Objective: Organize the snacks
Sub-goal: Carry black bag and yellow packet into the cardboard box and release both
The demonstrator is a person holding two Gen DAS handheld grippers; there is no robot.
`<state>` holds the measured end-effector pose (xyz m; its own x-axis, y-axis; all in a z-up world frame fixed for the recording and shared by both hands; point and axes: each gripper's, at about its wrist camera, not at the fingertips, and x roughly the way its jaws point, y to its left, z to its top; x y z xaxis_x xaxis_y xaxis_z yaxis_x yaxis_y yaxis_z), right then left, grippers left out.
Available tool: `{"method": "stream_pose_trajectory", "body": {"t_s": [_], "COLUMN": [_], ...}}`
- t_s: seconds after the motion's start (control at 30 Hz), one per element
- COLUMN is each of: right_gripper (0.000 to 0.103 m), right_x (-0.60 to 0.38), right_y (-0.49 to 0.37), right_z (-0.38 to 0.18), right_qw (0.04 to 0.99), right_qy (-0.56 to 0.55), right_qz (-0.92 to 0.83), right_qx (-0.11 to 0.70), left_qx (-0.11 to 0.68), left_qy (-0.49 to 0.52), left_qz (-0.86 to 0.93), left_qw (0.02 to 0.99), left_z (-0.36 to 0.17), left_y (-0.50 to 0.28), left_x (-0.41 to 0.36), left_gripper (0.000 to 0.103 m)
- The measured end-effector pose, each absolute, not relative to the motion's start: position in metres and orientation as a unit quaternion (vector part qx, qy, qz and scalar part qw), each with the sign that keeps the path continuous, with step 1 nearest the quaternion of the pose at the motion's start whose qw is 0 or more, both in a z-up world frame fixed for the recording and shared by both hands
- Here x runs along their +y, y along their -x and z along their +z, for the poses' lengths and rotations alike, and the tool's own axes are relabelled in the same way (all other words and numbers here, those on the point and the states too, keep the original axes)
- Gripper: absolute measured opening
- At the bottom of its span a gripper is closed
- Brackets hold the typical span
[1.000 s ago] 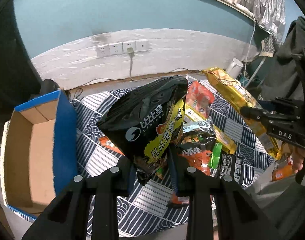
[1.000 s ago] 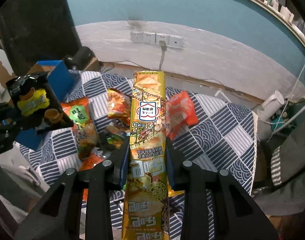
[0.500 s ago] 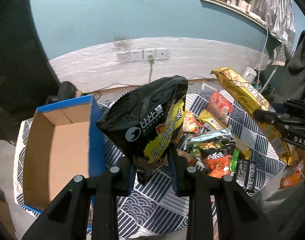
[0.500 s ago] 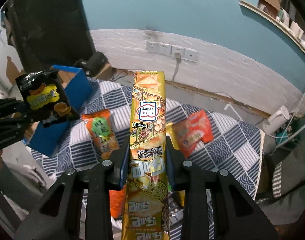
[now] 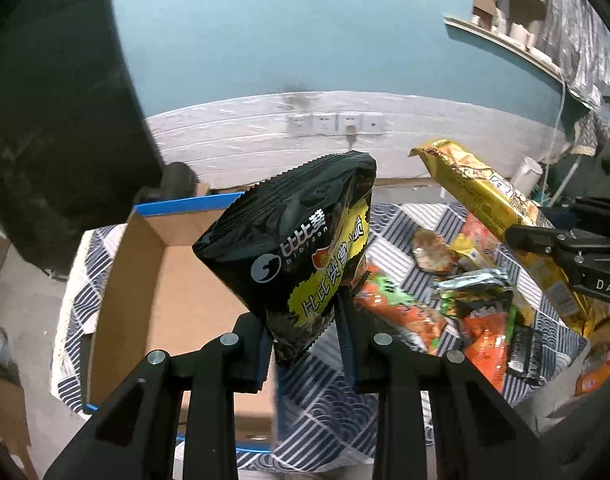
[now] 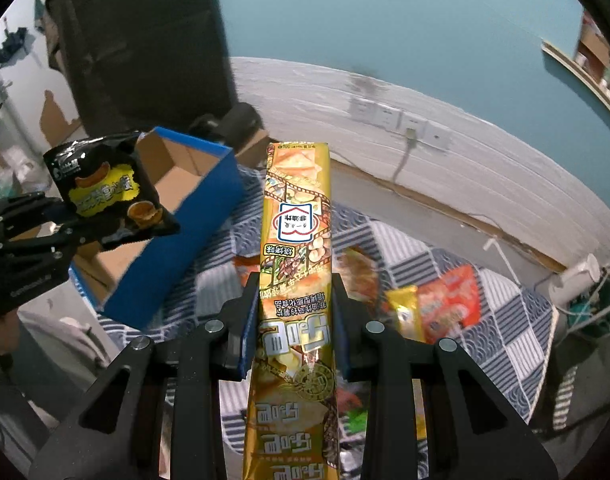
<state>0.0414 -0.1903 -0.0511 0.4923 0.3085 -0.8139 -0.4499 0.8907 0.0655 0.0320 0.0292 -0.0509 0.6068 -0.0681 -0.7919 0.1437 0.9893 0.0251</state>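
My left gripper [image 5: 305, 344] is shut on a black and yellow snack bag [image 5: 297, 248] and holds it in the air above the near edge of an open cardboard box with blue sides [image 5: 161, 280]. My right gripper [image 6: 295, 316] is shut on a long gold cracker pack [image 6: 295, 248], held upright above the table. The black bag [image 6: 109, 188] and the box [image 6: 177, 232] also show at the left of the right wrist view. The gold pack [image 5: 497, 208] and the right gripper [image 5: 573, 256] show at the right of the left wrist view.
Several loose snack packs [image 5: 465, 304] lie on the blue and white patterned tablecloth [image 5: 329, 412]. An orange pack [image 6: 449, 300] lies toward the table's right. A white wall with sockets [image 5: 337, 124] is behind. A dark cabinet [image 5: 53, 120] stands at the left.
Both grippers have swung to the left with their packs. The box has come further into both views and now lies under the black bag.
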Motion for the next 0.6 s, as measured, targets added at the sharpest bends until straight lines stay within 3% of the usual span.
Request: {"method": "stream_pose_trajectory", "body": {"t_s": [0.6], "right_gripper": [0.03], "right_x": [-0.05], "right_y": [-0.074], "right_z": [-0.077], "right_qw": [0.812], "right_qy": [0.107], "right_qz": [0.298], "right_qx": [0.49], "left_qx": [0.446], "left_qy": [-0.023], "left_qz": [0.016], "left_qw": [0.895], "left_z": [-0.072], "left_y": [-0.03], "left_x": [0.124], "left_gripper": [0.029]}}
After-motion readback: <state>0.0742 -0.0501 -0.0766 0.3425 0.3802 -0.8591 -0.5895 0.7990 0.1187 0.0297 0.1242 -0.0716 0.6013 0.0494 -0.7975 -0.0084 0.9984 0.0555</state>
